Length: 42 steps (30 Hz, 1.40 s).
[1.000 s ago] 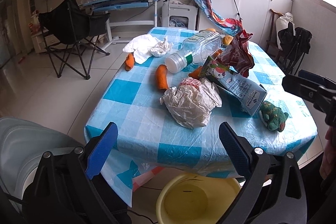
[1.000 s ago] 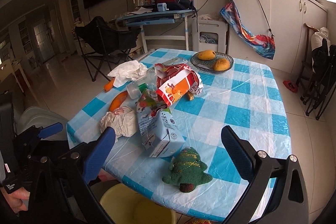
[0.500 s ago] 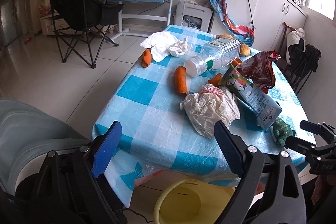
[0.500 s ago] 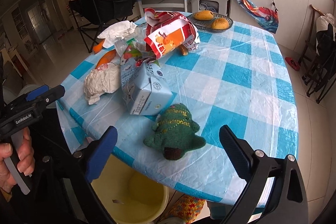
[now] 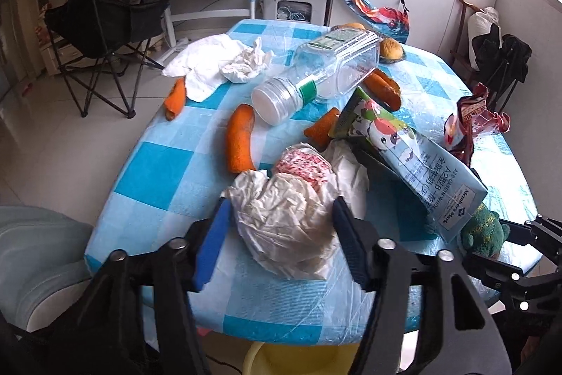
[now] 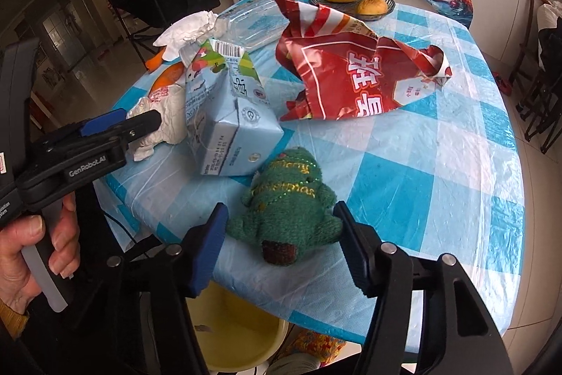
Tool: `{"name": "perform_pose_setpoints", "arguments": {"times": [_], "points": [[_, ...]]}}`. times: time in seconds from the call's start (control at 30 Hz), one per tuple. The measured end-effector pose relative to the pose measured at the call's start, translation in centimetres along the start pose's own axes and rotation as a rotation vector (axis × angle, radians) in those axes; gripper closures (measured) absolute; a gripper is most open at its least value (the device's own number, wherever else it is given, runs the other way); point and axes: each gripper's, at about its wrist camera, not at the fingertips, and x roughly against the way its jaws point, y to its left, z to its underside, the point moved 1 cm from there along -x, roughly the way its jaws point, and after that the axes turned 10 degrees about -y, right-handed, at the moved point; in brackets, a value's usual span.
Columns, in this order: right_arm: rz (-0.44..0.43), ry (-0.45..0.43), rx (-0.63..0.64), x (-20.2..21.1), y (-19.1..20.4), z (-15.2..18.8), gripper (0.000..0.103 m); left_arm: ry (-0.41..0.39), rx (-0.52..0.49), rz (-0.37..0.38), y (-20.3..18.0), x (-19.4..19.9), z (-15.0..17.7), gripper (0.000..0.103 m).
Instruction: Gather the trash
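Crumpled white wrapper (image 5: 288, 217) now sits between the closing left gripper (image 5: 281, 234), the green knitted toy (image 6: 288, 209) between the closing right gripper (image 6: 281, 238), neither clamped yet, after both dropped from open hovering.

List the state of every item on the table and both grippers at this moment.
Left gripper: jaws closing around the crumpled wrapper.
Right gripper: jaws closing around the knitted tree.
Milk carton: lying on its side, top torn open.
Plastic bottle: on its side, capped.
Snack bag: torn open, crumpled.
Yellow bin: under the table edge, open.
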Motion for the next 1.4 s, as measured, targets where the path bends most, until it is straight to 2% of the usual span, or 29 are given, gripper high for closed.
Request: {"name": "perform_pose_setpoints", "arguments": {"times": [0.17,0.23,0.57,0.77,0.9,1.07,1.17,1.2,1.23,1.4], "points": [[-0.056,-0.022,-0.05,1.1,-0.7,0.0,0.066,-0.026,0.009,0.066,-0.2,0.9,0.2,0.072],[-0.085,-0.023,-0.08,1.4,-0.9,-0.1,0.079,-0.039,0.025,0.086,0.1,1.7,0.5,0.075],[-0.145,-0.071,-0.072,3.3,0.8,-0.1,0.079,-0.123,0.034,0.137,1.2,6.2,1.4,0.078],[-0.245,-0.083,-0.09,4.4,2.2,0.6,0.079,-0.142,0.046,0.149,1.9,8.1,1.8,0.078],[-0.318,-0.04,-0.049,4.5,4.5,1.8,0.079,-0.141,0.032,0.146,2.1,9.1,2.5,0.078],[-0.382,0.067,0.033,3.6,7.8,4.2,0.079,-0.146,0.009,0.136,2.3,10.5,3.3,0.078],[-0.384,0.132,0.066,2.8,9.0,5.4,0.072,-0.141,0.005,0.131,2.5,11.2,3.8,0.078],[-0.374,0.133,0.074,2.8,9.1,5.5,0.067,-0.137,0.004,0.129,2.6,11.3,3.9,0.078],[-0.364,0.127,0.074,2.8,9.0,5.5,0.06,-0.133,0.003,0.127,2.7,11.4,4.1,0.078],[-0.327,0.024,-0.012,4.1,6.8,4.2,0.05,-0.114,-0.009,0.126,2.7,12.1,5.0,0.078]]}}
